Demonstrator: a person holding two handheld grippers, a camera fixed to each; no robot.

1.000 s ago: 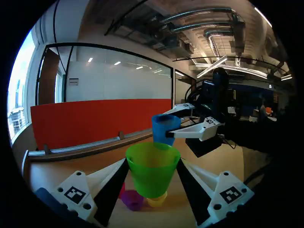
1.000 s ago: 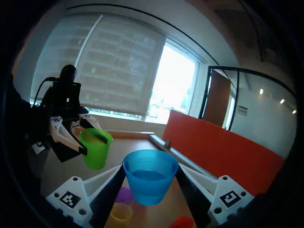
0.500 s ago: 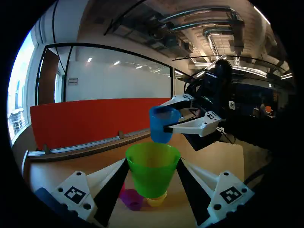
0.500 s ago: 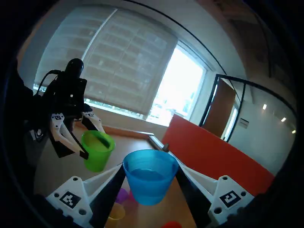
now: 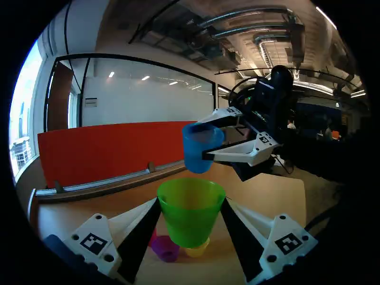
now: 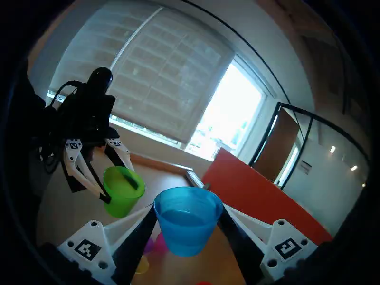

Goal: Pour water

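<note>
My left gripper (image 5: 190, 216) is shut on a green cup (image 5: 191, 210), held upright above the wooden table (image 5: 266, 194). Behind and above it the right gripper (image 5: 209, 140) grips a blue cup (image 5: 199, 146), tilted slightly toward the green one. In the right gripper view, the right gripper (image 6: 188, 223) is shut on the blue cup (image 6: 187, 219), which has water in it. Farther off on the left, the left gripper (image 6: 108, 176) carries the green cup (image 6: 121, 191), lower than the blue cup's rim.
Small purple (image 5: 165, 248) and yellow (image 5: 196, 250) cups stand on the table under the green cup. An orange partition (image 5: 118, 148) runs along the table's far edge. A window with blinds (image 6: 156, 85) lies behind the left gripper.
The right gripper has lifted the blue cup higher and brought it a little closer over the green cup, tilting it slightly. The left gripper and green cup have held still.
</note>
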